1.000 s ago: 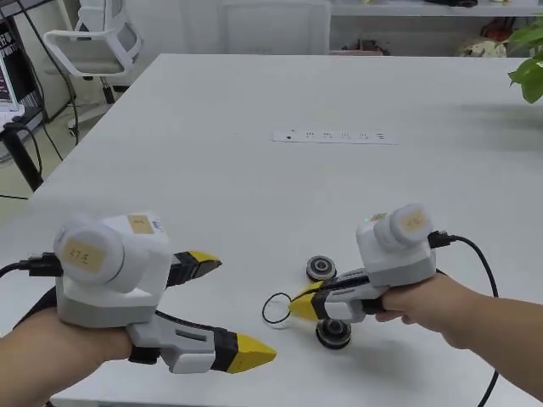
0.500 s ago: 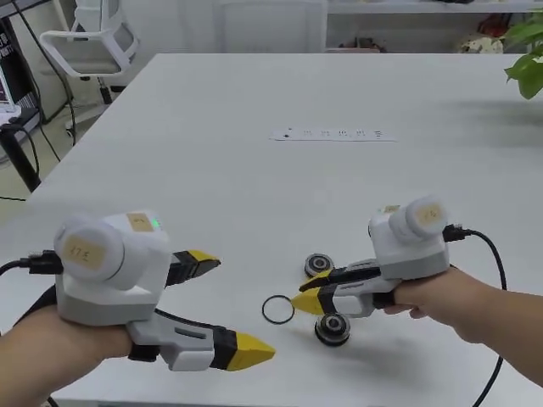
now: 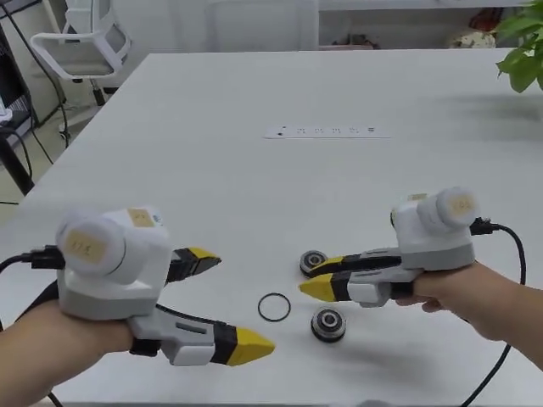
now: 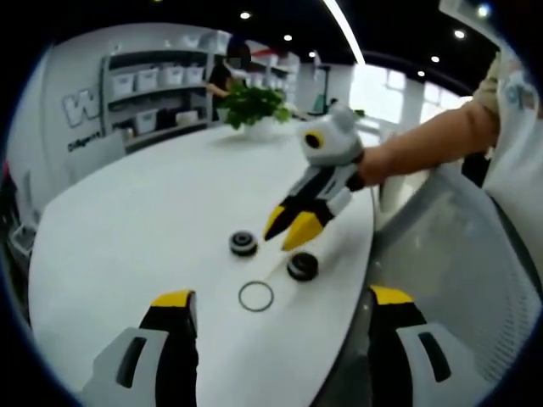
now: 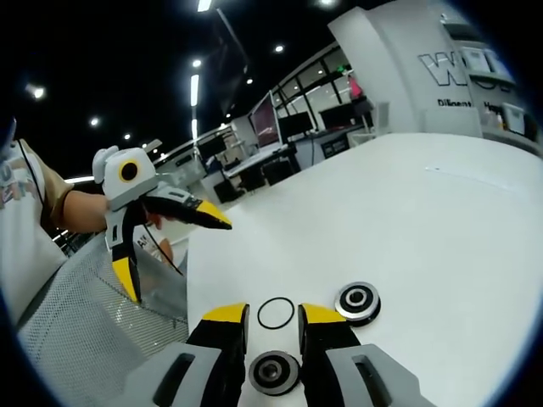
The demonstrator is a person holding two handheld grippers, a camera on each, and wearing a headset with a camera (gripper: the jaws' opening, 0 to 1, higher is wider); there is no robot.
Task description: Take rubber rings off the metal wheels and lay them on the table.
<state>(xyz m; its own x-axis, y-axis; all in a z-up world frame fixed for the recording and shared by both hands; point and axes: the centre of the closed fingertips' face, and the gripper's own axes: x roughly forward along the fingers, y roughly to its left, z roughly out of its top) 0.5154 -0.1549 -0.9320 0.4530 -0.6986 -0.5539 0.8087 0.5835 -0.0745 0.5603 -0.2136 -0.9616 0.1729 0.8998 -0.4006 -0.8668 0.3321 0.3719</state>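
On the white worktop (image 3: 254, 170), one thin black rubber ring (image 3: 274, 307), flat and alone, touching no wheel. Just beside it, two small metal wheels, the far wheel (image 3: 313, 261) and the near wheel (image 3: 328, 324), each with a dark rim round a shiny middle, a little apart from each other.

In a hand (image 3: 458, 297), the right gripper (image 3: 307, 280), lying sideways, with its tips between the two wheels and pointing toward the ring. Fingers (image 5: 222, 318) only a little way apart, with nothing between them. Through that narrow gap in the right gripper view, the near wheel below and the ring just past the tips.

Off to the left of the ring, the left gripper (image 3: 236, 301), not touching it. Fingers there spread very wide, holding nothing. Yellow tips on all four fingers.

Small yellow stickers (image 3: 85, 248) on the round tops of both grippers, with marks too small to read. Farther back on the worktop, a flat white strip (image 3: 327, 131) with tiny dark marks, also not readable. On the wall in the gripper views, a big letter "W" (image 4: 81, 106) with smaller words under it, too blurred to read. Next to that, shelves (image 4: 161, 85) with white boxes. At the worktop's far corner, a green plant (image 3: 522, 59).
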